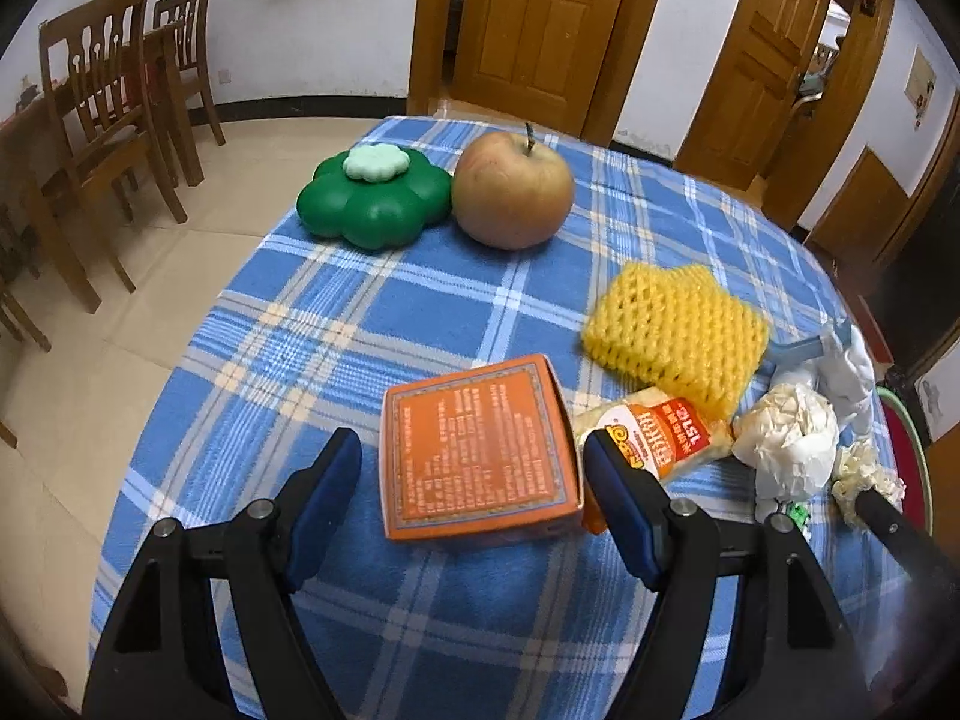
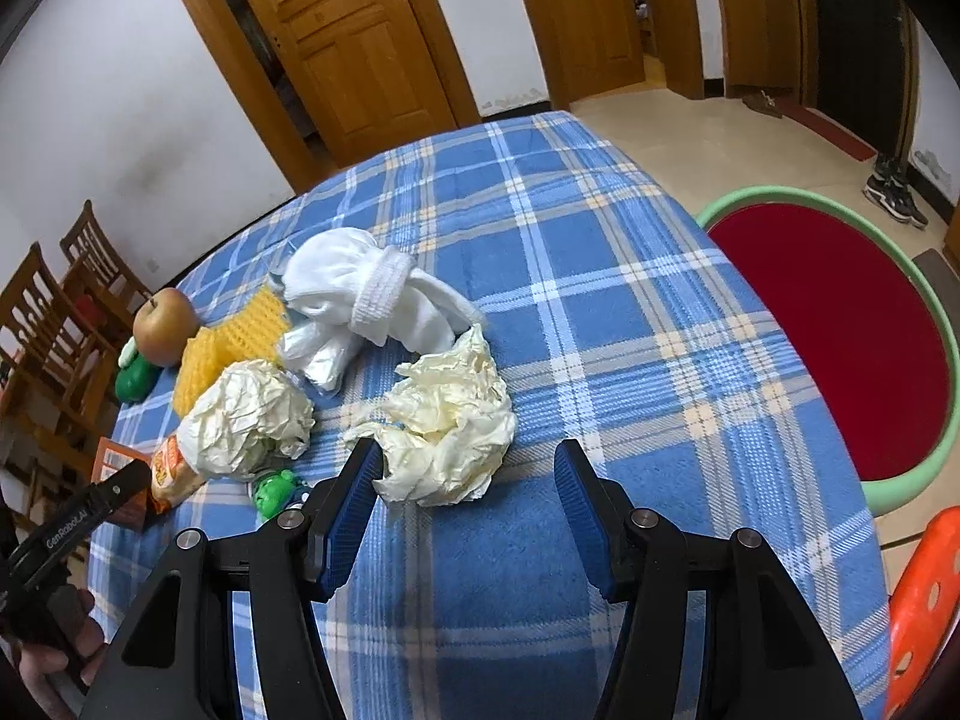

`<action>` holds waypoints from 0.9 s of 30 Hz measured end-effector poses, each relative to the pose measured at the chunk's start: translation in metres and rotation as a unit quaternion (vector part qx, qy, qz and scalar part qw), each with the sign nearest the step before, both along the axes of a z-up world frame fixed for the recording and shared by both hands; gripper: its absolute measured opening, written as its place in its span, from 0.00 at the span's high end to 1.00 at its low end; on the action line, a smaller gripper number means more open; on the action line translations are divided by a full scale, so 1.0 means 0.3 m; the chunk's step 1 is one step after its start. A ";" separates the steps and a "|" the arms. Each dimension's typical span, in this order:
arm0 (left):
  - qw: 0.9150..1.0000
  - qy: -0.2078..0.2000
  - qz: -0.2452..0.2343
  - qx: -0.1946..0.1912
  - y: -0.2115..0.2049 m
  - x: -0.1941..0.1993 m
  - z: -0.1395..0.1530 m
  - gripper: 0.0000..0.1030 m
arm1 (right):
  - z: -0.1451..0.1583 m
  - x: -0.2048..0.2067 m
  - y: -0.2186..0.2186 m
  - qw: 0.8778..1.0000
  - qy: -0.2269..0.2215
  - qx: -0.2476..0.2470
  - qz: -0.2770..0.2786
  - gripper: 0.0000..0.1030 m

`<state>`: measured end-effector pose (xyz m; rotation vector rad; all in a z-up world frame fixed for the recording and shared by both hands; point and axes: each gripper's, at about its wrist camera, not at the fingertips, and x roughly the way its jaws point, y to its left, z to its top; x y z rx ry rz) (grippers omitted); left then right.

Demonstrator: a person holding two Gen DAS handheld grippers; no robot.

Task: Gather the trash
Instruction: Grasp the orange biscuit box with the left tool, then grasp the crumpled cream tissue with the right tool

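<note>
An orange flat box (image 1: 480, 450) lies on the blue plaid tablecloth (image 1: 372, 324) between the fingers of my left gripper (image 1: 471, 440). That gripper is open, with a gap at its left pad. To the box's right lie a snack wrapper (image 1: 654, 426), a yellow foam net (image 1: 675, 336) and a crumpled white paper ball (image 1: 786, 438). My right gripper (image 2: 468, 450) is open, and a crumpled cream paper (image 2: 447, 426) reaches in between its fingertips, close to the left one. Another paper ball (image 2: 246, 414) and a small green scrap (image 2: 276, 489) lie left of it.
An apple (image 1: 513, 189) and a green flower-shaped container (image 1: 375, 198) stand at the far side. White socks (image 2: 372, 294) lie mid-table. A red basin with a green rim (image 2: 840, 336) and an orange stool (image 2: 924, 600) stand right of the table. Wooden chairs (image 1: 114, 114) are at the left.
</note>
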<state>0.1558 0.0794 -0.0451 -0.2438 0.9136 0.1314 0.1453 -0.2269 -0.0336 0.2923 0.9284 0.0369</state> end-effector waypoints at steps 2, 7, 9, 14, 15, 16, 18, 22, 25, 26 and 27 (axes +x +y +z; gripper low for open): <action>1.000 -0.003 0.003 -0.004 0.004 -0.001 -0.001 0.30 | -0.010 0.009 0.002 1.000 0.003 0.000 0.001 0.41; 1.000 -0.007 0.002 -0.025 0.018 -0.009 -0.004 0.46 | -0.020 0.025 0.001 1.000 -0.001 0.004 0.002 0.41; 1.000 -0.008 0.002 -0.025 0.018 -0.013 -0.003 0.46 | -0.021 0.026 -0.001 1.000 -0.004 0.007 -0.002 0.41; 1.000 -0.008 0.000 -0.022 0.011 -0.030 0.000 0.46 | -0.022 0.027 -0.001 1.000 -0.006 0.006 -0.004 0.45; 1.000 -0.009 -0.001 -0.022 0.010 -0.034 0.002 0.46 | -0.022 0.027 -0.002 1.000 -0.004 0.003 -0.003 0.48; 1.000 -0.009 -0.001 -0.021 0.010 -0.040 0.004 0.46 | -0.023 0.026 -0.004 1.000 -0.002 0.006 0.000 0.55; 1.000 -0.013 -0.001 -0.021 0.010 -0.054 0.014 0.46 | -0.024 0.023 -0.015 1.000 -0.001 0.016 0.003 0.63; 1.000 -0.020 -0.002 -0.019 0.004 -0.078 0.038 0.46 | -0.011 0.002 -0.024 0.999 -0.008 0.036 0.012 0.70; 0.999 -0.027 -0.005 -0.017 -0.002 -0.090 0.058 0.46 | 0.015 -0.027 -0.020 0.999 -0.023 0.030 0.015 0.70; 0.999 -0.029 -0.006 -0.016 -0.004 -0.096 0.065 0.46 | 0.024 -0.036 -0.019 0.999 -0.027 0.032 0.017 0.71; 0.999 -0.032 -0.008 -0.015 -0.008 -0.102 0.073 0.46 | 0.035 -0.049 -0.021 0.999 -0.032 0.033 0.017 0.71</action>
